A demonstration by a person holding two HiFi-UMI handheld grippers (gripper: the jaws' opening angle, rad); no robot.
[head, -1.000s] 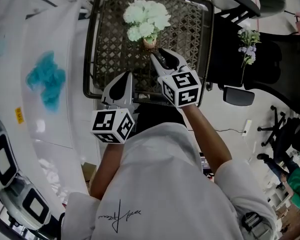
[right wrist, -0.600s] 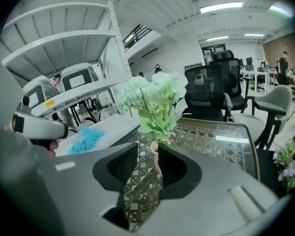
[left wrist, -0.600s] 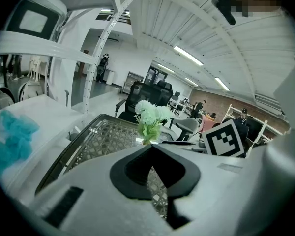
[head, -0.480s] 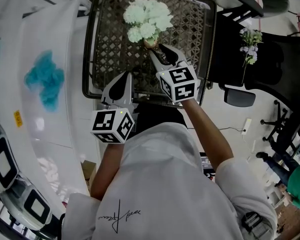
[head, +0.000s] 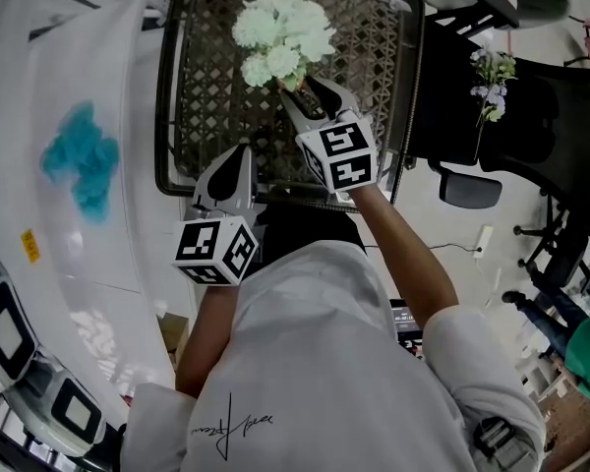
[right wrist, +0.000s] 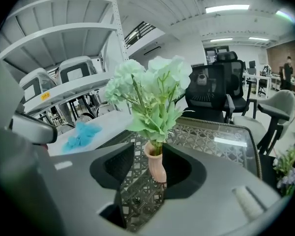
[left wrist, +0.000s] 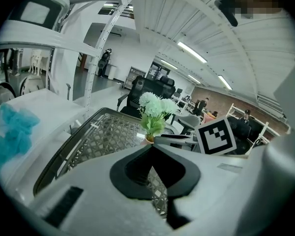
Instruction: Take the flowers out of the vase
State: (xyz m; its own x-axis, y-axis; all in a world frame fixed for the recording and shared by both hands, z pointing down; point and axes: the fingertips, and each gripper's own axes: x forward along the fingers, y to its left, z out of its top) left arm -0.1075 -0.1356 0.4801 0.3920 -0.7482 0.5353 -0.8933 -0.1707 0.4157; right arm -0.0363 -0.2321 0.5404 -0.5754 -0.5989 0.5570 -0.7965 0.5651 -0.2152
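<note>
In the head view the pale flowers (head: 280,32) stand in the vase (head: 289,84) at the upper middle of the frame on the wicker counter (head: 167,116); my right tool (head: 310,101) is right at the vase, and my left tool (head: 238,155) is lower left, apart from it. In the left gripper view that tool's tips meet on nothing, with the flowers beyond them, just above centre. In the right gripper view the jaws have just been opening and stand apart, the pink vase upright between them with the flowers in it, not gripped.
</note>
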